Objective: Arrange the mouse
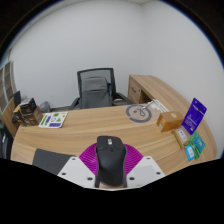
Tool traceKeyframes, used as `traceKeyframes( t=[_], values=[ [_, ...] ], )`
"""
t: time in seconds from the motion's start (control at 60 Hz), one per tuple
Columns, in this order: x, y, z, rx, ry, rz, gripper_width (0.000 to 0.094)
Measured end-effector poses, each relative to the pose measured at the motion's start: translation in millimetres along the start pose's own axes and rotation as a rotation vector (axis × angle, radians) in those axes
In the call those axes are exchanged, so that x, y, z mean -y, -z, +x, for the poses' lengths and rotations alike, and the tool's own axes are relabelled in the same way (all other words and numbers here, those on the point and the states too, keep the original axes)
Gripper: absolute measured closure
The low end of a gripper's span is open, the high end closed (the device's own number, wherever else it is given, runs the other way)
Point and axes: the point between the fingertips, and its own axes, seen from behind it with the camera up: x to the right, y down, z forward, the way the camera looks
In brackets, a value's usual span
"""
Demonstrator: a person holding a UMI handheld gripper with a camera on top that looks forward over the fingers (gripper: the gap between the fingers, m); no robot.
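My tongs (110, 168) are clamped on the black mouse (110, 160), purple pads (92, 158) pressing both its sides, held above the wooden bench (100, 128). Beyond the tongs: a grey office chair (96, 86). Ahead to the right: a purple box (195, 115). Ahead left: a booklet (54, 119).

Wooden tabletop (90, 132), booklet (53, 119) near its left edge, purple box (194, 117) and cards (193, 150) at right edge, mouse (110, 158) at near edge.
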Motion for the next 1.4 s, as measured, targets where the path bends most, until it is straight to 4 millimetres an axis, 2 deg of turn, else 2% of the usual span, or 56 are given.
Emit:
traceKeyframes(
  t=[0.083, 0.183, 0.283, 0.383, 0.517, 0.567, 0.683, 0.817, 0.85, 1.0, 1.033, 1.083, 1.117, 1.15, 1.217, 1.3, 1.4],
  values=[
    [15.8, 14.4, -52.6, 0.056, -0.004, 0.022, 0.0633],
    [11.0, 15.8, -112.3, 0.119, -0.003, 0.017, 0.0634],
    [-12.9, 7.4, -165.4, 0.158, 0.005, -0.008, 0.0632],
    [-48.1, -6.9, -205.6, 0.185, 0.020, -0.038, 0.0629],
    [-98.2, -25.9, -229.3, 0.176, 0.061, -0.088, 0.0628],
    [-113.9, -31.5, -233.2, 0.170, 0.074, -0.106, 0.0626],
    [-132.5, -38.3, -237.2, 0.149, 0.092, -0.119, 0.0608],
    [-147.3, -41.4, -233.9, 0.104, 0.102, -0.137, 0.0587],
    [-145.0, -40.1, -233.4, 0.101, 0.102, -0.124, 0.0571],
    [-144.8, -41.3, -234.7, 0.089, 0.119, -0.100, 0.0396],
    [-145.6, -40.6, -231.1, 0.076, 0.133, -0.103, 0.0297],
    [-140.9, -36.4, -219.5, 0.043, 0.159, -0.105, 0.0056],
    [-135.7, -29.6, -215.5, 0.034, 0.166, -0.104, 0.0089],
    [-131.8, -19.9, -216.6, 0.056, 0.163, -0.109, 0.0076],
    [-117.2, 9.9, -214.3, 0.098, 0.149, -0.115, 0.0075],
    [-87.8, 59.1, -202.3, 0.117, 0.167, -0.080, 0.0071],
    [-64.1, 124.2, -178.3, 0.112, 0.186, -0.056, 0.0075]
  ],
)
